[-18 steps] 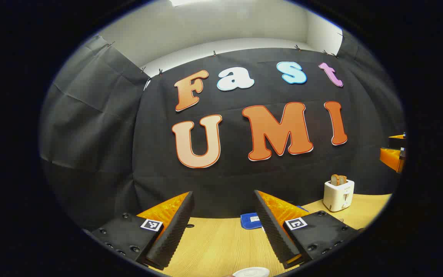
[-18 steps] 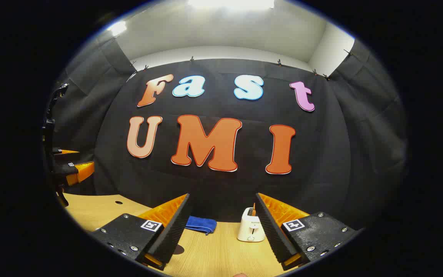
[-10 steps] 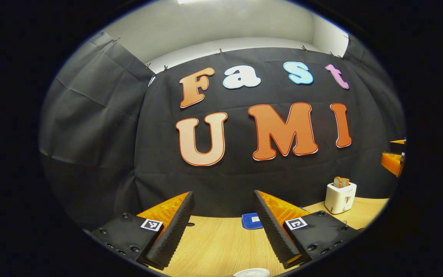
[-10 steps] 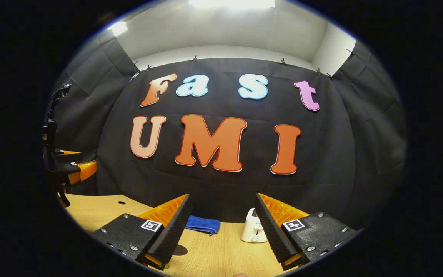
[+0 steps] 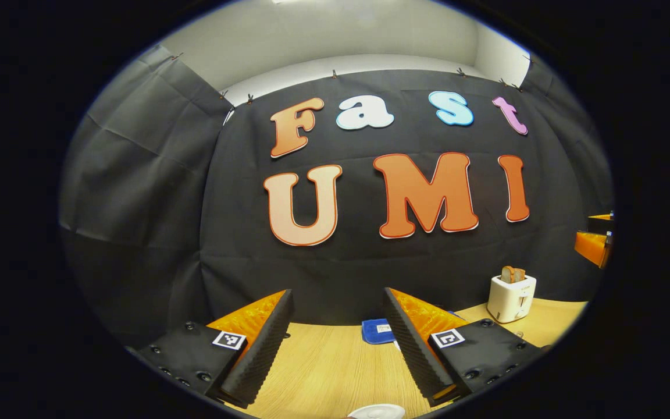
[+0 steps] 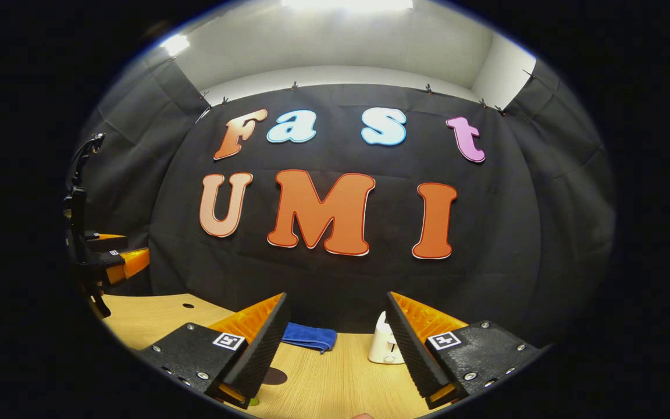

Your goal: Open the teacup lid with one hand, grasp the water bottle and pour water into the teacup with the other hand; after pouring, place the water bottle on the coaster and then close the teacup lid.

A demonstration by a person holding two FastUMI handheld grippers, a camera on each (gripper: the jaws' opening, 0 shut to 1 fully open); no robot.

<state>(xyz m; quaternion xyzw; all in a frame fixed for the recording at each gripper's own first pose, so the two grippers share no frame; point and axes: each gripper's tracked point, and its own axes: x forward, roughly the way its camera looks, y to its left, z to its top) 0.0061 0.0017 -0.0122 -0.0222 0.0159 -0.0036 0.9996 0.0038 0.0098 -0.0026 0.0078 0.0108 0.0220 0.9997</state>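
In the left gripper view my left gripper (image 5: 338,349) is open above the wooden table (image 5: 323,372), with nothing between its fingers. A white rounded top, probably the teacup lid (image 5: 378,412), peeks in at the bottom edge below the fingers. My right gripper (image 6: 335,355) is open too and holds nothing. A dark round coaster (image 6: 275,376) lies on the table, partly hidden behind its left finger, and a small green spot (image 6: 252,401) shows beneath that finger. The other gripper appears far off at the right edge (image 5: 594,244) and at the left edge (image 6: 111,262).
A white toaster (image 5: 511,297) with bread stands at the back right; in the right gripper view the toaster (image 6: 382,348) is half hidden behind the right finger. A folded blue cloth (image 5: 377,331) (image 6: 310,336) lies by the wall. The table has a small hole (image 6: 188,305).
Both views drifted slightly. In the right gripper view the toaster slid behind the right finger and the coaster came into sight. Both grippers stayed open.
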